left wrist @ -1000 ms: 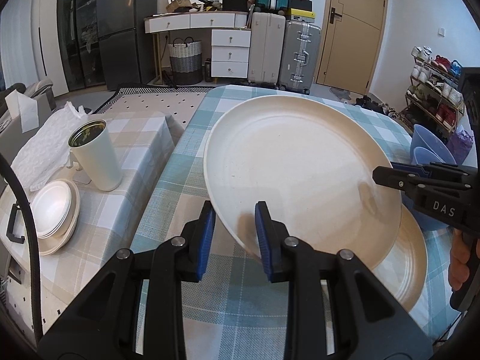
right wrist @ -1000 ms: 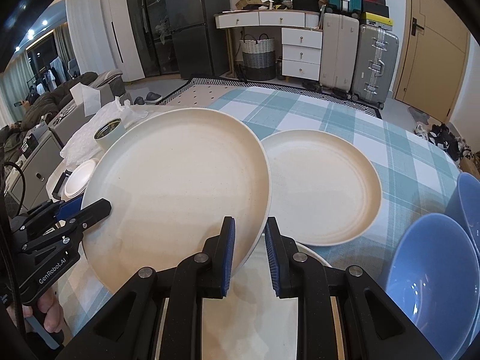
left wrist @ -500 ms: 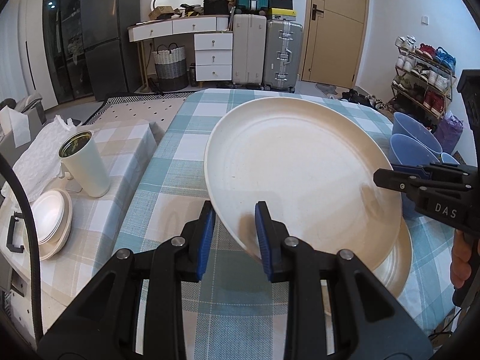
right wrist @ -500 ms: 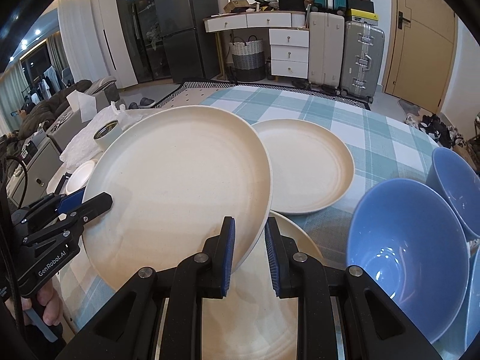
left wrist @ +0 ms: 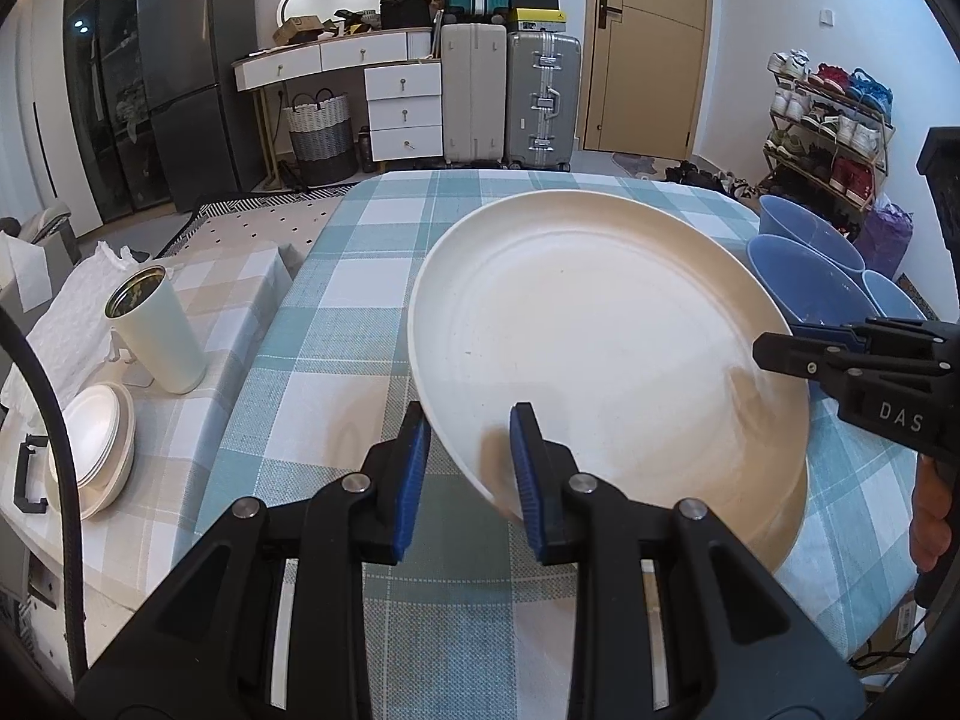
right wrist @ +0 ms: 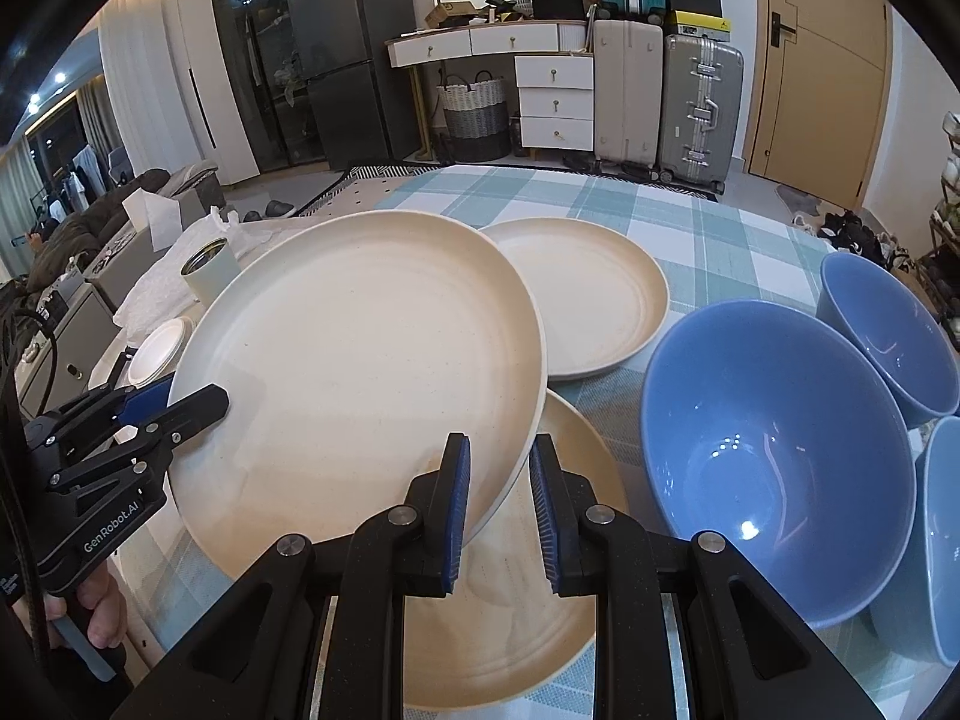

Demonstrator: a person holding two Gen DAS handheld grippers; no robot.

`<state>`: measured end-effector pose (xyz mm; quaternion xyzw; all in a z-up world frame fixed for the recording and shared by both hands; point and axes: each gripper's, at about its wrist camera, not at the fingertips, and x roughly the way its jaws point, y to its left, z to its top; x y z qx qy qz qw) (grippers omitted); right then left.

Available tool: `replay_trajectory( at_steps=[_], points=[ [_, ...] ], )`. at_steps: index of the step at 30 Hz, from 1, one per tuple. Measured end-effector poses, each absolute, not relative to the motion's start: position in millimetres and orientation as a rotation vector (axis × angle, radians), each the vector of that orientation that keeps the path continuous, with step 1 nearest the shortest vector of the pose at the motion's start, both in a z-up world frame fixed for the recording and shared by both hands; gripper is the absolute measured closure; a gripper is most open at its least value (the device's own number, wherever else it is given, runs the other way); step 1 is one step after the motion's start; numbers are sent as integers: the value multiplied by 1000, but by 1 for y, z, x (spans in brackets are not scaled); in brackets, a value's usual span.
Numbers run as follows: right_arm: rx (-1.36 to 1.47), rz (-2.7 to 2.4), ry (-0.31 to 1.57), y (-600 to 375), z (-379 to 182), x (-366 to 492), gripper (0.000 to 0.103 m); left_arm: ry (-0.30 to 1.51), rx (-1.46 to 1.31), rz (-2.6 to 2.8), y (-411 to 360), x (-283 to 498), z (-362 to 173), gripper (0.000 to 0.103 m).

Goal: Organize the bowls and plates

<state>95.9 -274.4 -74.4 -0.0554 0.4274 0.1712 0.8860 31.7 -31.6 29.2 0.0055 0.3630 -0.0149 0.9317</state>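
Both grippers hold one large cream plate (left wrist: 600, 336), tilted above the checked table. My left gripper (left wrist: 471, 468) is shut on its near-left rim. My right gripper (right wrist: 501, 492) is shut on the opposite rim and shows at the right of the left wrist view (left wrist: 780, 348). The held plate (right wrist: 360, 372) hangs over a second cream plate (right wrist: 528, 600) lying on the table. A third cream plate (right wrist: 588, 294) lies farther back. Three blue bowls stand to the right, the nearest (right wrist: 774, 444) beside my right gripper.
A side table at the left carries a white tumbler (left wrist: 156, 330), a stack of small white dishes (left wrist: 96, 438) and crumpled paper towel (left wrist: 66, 324). The table's far half (left wrist: 420, 210) is bare cloth. Suitcases, drawers and a shoe rack stand behind.
Both grippers have carried the held plate toward the near right, over the plate on the table. The blue bowls have come closer in the right wrist view.
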Motion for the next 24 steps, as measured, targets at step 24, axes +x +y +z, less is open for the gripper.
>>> replay_trajectory(
  at_steps=[24],
  points=[
    [-135,269,928,-300,-94,59,82,788,95,-103,-61,25,8,79]
  ],
)
